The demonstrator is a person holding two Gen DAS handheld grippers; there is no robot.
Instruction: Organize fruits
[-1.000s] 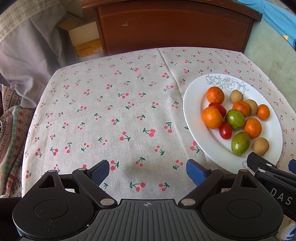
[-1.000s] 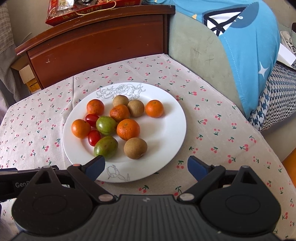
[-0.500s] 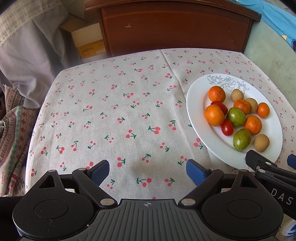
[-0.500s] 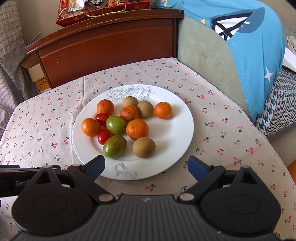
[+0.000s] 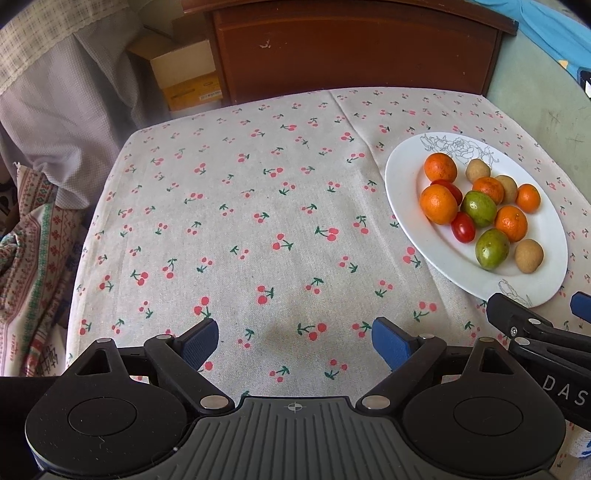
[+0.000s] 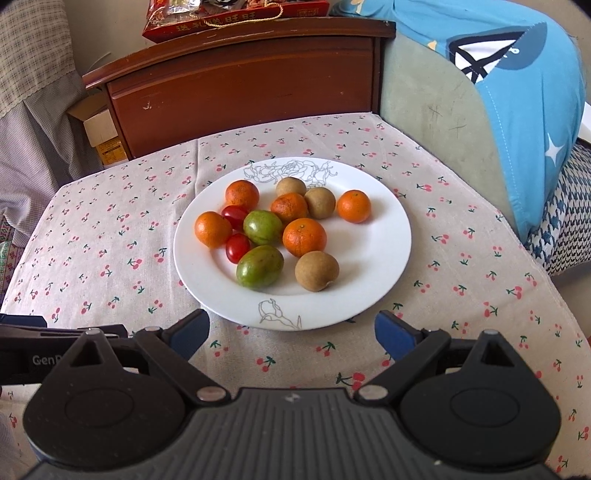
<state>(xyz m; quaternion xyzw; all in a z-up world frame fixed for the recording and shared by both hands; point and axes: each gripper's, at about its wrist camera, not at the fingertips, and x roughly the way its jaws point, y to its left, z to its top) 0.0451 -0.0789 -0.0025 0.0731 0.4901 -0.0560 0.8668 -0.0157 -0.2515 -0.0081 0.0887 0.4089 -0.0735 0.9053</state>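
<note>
A: Entry, fruit sort. Where is the fruit?

B: All of it sits on the white plate (image 6: 373, 273), which rests on the tabletop (image 6: 110, 236) under a cherry-print cloth. Count: five oranges, e.g. one on the far right, apart from the cluster (image 6: 353, 206); two red cherry tomatoes (image 6: 237, 247); two green fruits (image 6: 259, 266); three brown round fruits, the nearest (image 6: 316, 270) just beside the largest orange (image 6: 304, 237). Species of the brown ones: possibly longan, not certain from this view.

A: Left hand-held gripper?

B: The left hand-held gripper (image 5: 295, 341) has its jaws spread wide, nothing between them. It hangs over bare cloth, with the plate (image 5: 406, 206) off to its right, well apart from its fingertips.

A: Right one?

B: The right hand-held gripper (image 6: 291, 334) is likewise spread apart and empty. The near rim of the plate lies between and just beyond its blue pads (image 6: 190, 332); no contact with plate or fruit.

A: Surroundings?

B: A dark wooden headboard (image 6: 243, 85) beyond the tabletop, a red packet (image 6: 236, 16) on top of it, a blue cloth (image 6: 517, 92) at right, a cardboard box (image 5: 184, 74) at left.
</note>
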